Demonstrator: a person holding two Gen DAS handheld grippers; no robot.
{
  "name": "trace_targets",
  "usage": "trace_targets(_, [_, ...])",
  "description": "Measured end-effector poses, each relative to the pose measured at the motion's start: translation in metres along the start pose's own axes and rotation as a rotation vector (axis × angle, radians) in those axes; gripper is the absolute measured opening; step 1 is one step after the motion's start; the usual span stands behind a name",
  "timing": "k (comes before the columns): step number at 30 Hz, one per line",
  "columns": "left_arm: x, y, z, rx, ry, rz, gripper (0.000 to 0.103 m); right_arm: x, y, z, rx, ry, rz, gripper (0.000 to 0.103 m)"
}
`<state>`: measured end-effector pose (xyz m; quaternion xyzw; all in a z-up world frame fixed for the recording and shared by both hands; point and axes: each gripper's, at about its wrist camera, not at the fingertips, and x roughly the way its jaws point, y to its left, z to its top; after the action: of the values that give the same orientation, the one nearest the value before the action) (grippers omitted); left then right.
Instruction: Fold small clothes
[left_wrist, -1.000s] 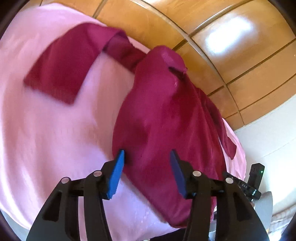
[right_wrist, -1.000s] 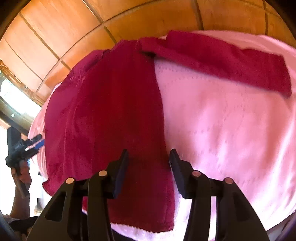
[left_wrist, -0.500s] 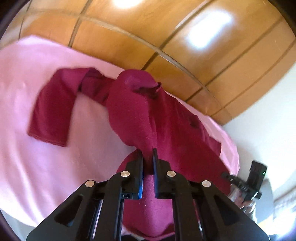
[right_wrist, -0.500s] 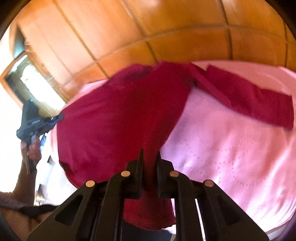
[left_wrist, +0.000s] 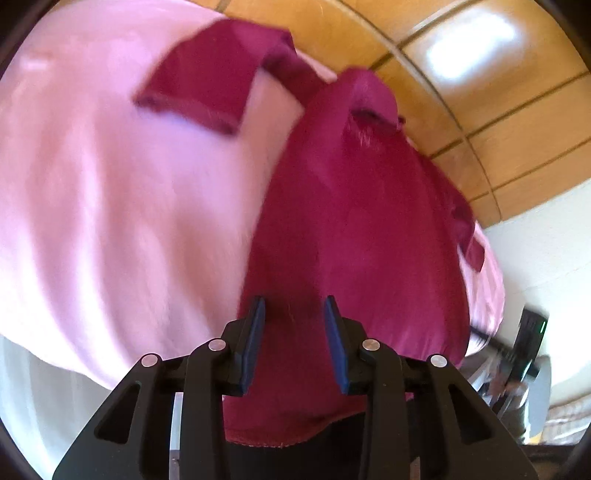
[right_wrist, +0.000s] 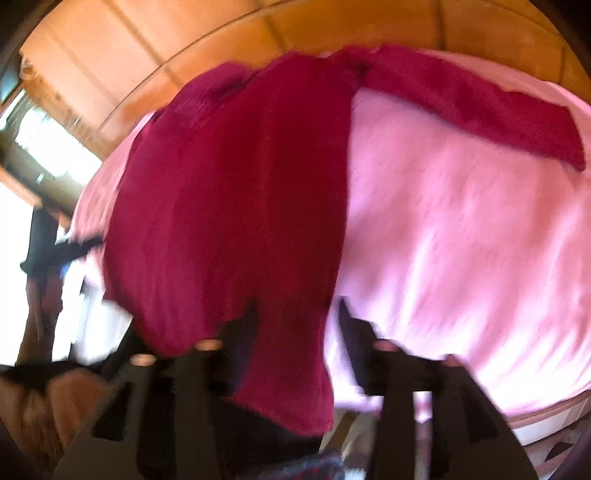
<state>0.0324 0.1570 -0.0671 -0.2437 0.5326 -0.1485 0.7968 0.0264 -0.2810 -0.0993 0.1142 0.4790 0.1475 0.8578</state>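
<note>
A dark red long-sleeved top (left_wrist: 351, 236) lies on a pink cloth (left_wrist: 110, 221), its hem hanging over the near edge. One sleeve (left_wrist: 214, 70) stretches out to the side; in the right wrist view the same sleeve (right_wrist: 480, 107) runs to the right of the top's body (right_wrist: 236, 206). My left gripper (left_wrist: 294, 314) is open over the hem, its blue pads apart with red fabric between them. My right gripper (right_wrist: 297, 314) is open at the hem's right edge. Both views are blurred.
The pink cloth (right_wrist: 461, 240) covers a table. Orange wooden panelling (left_wrist: 480, 74) stands behind it. The right gripper (left_wrist: 524, 343) shows at the far right of the left wrist view. A bright window (right_wrist: 40, 147) is at the left.
Half a second ago both grippers were shut on the lifted hem. Now both have opened and the top lies lower on the cloth, with its hem dropped over the near edge.
</note>
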Motion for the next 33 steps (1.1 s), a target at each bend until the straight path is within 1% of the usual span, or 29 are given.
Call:
trace_targets(1, [0.004, -0.005, -0.007, 0.034, -0.005, 0.036, 0.031, 0.006, -0.001, 0.009, 0.014, -0.012, -0.003, 0.058])
trace_targets(3, [0.006, -0.015, -0.011, 0.083, -0.02, 0.081, 0.031, 0.021, -0.006, 0.021, 0.037, -0.022, -0.026, 0.058])
trace_targets(5, [0.005, -0.017, -0.01, 0.083, -0.03, 0.098, 0.031, 0.038, 0.0, 0.032, 0.039, -0.026, -0.045, 0.058])
trace_targets(6, [0.005, -0.014, -0.01, 0.08, -0.033, 0.1, 0.031, 0.041, 0.002, 0.034, 0.031, -0.033, -0.049, 0.055])
trace_targets(7, [0.005, -0.016, -0.01, 0.088, -0.036, 0.111, 0.03, 0.044, 0.006, 0.038, 0.012, -0.039, -0.053, 0.037])
trace_targets(8, [0.005, -0.016, -0.008, 0.098, -0.038, 0.125, 0.027, 0.046, 0.015, 0.041, -0.03, -0.043, -0.07, 0.021])
trace_targets(9, [0.005, -0.017, -0.01, 0.112, -0.04, 0.14, 0.026, 0.046, 0.021, 0.039, -0.067, -0.046, -0.106, 0.013])
trace_targets(10, [0.006, -0.019, -0.012, 0.125, -0.043, 0.157, 0.025, 0.047, 0.028, 0.036, -0.124, -0.051, -0.169, 0.013])
trace_targets(11, [0.007, -0.021, -0.01, 0.127, -0.048, 0.163, 0.025, 0.05, 0.034, 0.032, -0.185, -0.053, -0.244, 0.013])
trace_targets(12, [0.005, -0.021, -0.008, 0.127, -0.064, 0.171, 0.025, 0.053, 0.038, 0.028, -0.226, -0.053, -0.29, 0.013])
trace_targets(13, [-0.002, -0.019, -0.004, 0.122, -0.113, 0.194, 0.025, 0.052, 0.036, 0.027, -0.225, -0.054, -0.295, 0.013])
trace_targets(15, [-0.015, -0.015, 0.011, 0.085, -0.189, 0.239, 0.032, 0.048, 0.034, 0.028, -0.195, -0.058, -0.287, 0.016])
trace_targets(16, [-0.02, -0.011, 0.019, 0.064, -0.213, 0.265, 0.046, 0.046, 0.034, 0.029, -0.184, -0.064, -0.287, 0.02])
trace_targets(17, [-0.026, -0.005, 0.028, 0.033, -0.251, 0.314, 0.058, 0.044, 0.033, 0.029, -0.169, -0.073, -0.29, 0.024])
trace_targets(18, [-0.031, 0.0, 0.037, 0.01, -0.292, 0.366, 0.059, 0.047, 0.041, 0.032, -0.16, -0.079, -0.296, 0.033])
trace_targets(19, [-0.036, 0.002, 0.046, 0.003, -0.332, 0.426, 0.059, 0.043, 0.04, 0.031, -0.15, -0.092, -0.297, 0.036])
trace_targets(20, [-0.038, 0.001, 0.055, 0.02, -0.354, 0.458, 0.059, 0.038, 0.039, 0.034, -0.138, -0.106, -0.293, 0.038])
trace_targets(22, [-0.035, -0.006, 0.069, 0.084, -0.375, 0.496, 0.06, 0.033, 0.042, 0.038, -0.111, -0.136, -0.272, 0.046])
trace_targets(23, [-0.032, -0.01, 0.076, 0.122, -0.389, 0.538, 0.06, 0.033, 0.047, 0.042, -0.106, -0.148, -0.26, 0.048])
trace_targets(26, [-0.014, -0.014, 0.092, 0.21, -0.388, 0.594, 0.06, 0.037, 0.068, 0.05, -0.115, -0.179, -0.224, 0.057])
trace_targets(27, [-0.005, -0.016, 0.097, 0.249, -0.38, 0.619, 0.06, 0.041, 0.073, 0.054, -0.118, -0.182, -0.212, 0.06])
trace_targets(28, [0.01, -0.016, 0.103, 0.301, -0.357, 0.657, 0.06, 0.044, 0.079, 0.056, -0.122, -0.184, -0.199, 0.06])
trace_targets(30, [0.029, -0.01, 0.112, 0.311, -0.312, 0.669, 0.059, 0.055, 0.091, 0.061, -0.129, -0.177, -0.176, 0.061])
trace_targets(31, [0.039, 0.001, 0.12, 0.286, -0.276, 0.66, 0.05, 0.06, 0.096, 0.064, -0.133, -0.172, -0.165, 0.061])
trace_targets(32, [0.042, 0.008, 0.124, 0.268, -0.26, 0.653, 0.034, 0.065, 0.101, 0.066, -0.137, -0.166, -0.156, 0.062])
trace_targets(33, [0.045, 0.017, 0.13, 0.238, -0.249, 0.637, 0.031, 0.075, 0.108, 0.069, -0.145, -0.16, -0.146, 0.062])
